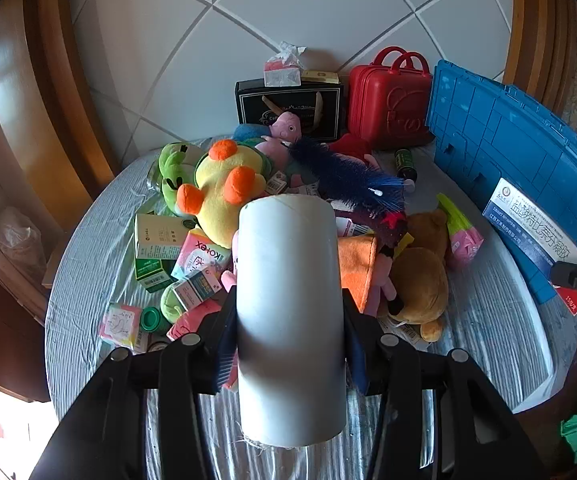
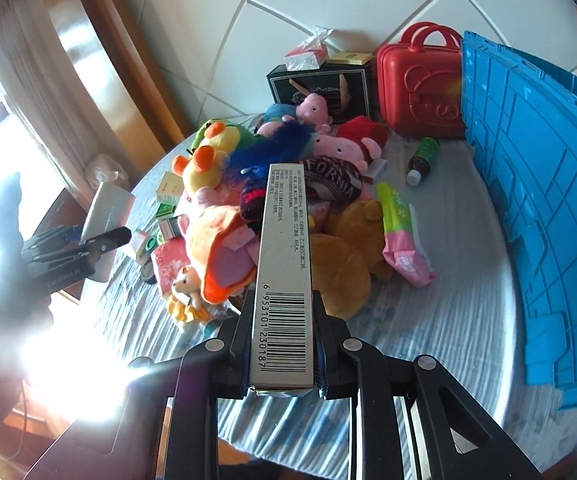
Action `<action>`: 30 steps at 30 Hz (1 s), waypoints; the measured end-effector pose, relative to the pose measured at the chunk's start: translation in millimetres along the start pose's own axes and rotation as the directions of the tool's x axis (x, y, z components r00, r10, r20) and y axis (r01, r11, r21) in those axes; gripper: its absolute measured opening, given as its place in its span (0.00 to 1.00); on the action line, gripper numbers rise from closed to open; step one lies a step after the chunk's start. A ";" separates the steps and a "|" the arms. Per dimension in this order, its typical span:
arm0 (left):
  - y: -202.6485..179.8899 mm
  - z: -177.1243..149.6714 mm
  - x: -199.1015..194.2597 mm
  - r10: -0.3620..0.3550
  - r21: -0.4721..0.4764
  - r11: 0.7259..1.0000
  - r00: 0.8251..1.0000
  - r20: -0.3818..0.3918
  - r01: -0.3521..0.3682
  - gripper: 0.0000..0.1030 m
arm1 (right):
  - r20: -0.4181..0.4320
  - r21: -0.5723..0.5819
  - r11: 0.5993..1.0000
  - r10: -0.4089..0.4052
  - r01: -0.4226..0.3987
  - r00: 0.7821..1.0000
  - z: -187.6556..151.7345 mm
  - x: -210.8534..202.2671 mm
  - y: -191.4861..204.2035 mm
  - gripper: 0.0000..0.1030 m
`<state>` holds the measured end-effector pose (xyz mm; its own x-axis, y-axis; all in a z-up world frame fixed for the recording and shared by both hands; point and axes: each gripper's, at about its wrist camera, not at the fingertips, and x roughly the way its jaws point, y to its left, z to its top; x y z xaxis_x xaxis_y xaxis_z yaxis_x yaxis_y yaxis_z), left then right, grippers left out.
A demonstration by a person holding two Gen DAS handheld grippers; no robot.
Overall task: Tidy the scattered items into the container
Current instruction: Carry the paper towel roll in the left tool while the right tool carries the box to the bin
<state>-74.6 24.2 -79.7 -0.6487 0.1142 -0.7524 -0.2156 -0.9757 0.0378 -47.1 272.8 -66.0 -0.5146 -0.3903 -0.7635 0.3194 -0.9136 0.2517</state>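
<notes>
My left gripper [image 1: 290,312] is shut on a white box [image 1: 290,300] and holds it above the near side of the table. My right gripper [image 2: 282,344] is shut on a long silver box with a barcode [image 2: 284,280], also held above the table. A pile of plush toys, small cartons and packets [image 1: 248,208] lies in the middle of the striped tablecloth [image 2: 428,340]. The blue plastic crate [image 1: 520,160] stands at the right edge; it also shows in the right wrist view [image 2: 528,184]. The left gripper with its white box shows at far left in the right wrist view [image 2: 100,236].
A red toy suitcase [image 1: 388,100] and a black gift bag [image 1: 288,108] with a tissue pack on top stand at the back against the tiled wall. A green bottle [image 2: 422,156] lies near the crate. Wooden frames flank the table.
</notes>
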 end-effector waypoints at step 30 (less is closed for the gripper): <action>-126.8 118.1 -31.8 -0.063 0.084 0.995 0.985 0.158 0.051 0.44 | 0.195 0.008 1.000 -0.007 0.006 0.981 67.9 -100.5 -79.5 0.22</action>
<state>-112.8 166.3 17.0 -0.7406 0.2039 -0.6403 -0.3087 -0.9496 0.0548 -74.8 376.9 31.0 -0.6623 -0.3985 -0.6345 0.3102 -0.9167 0.2519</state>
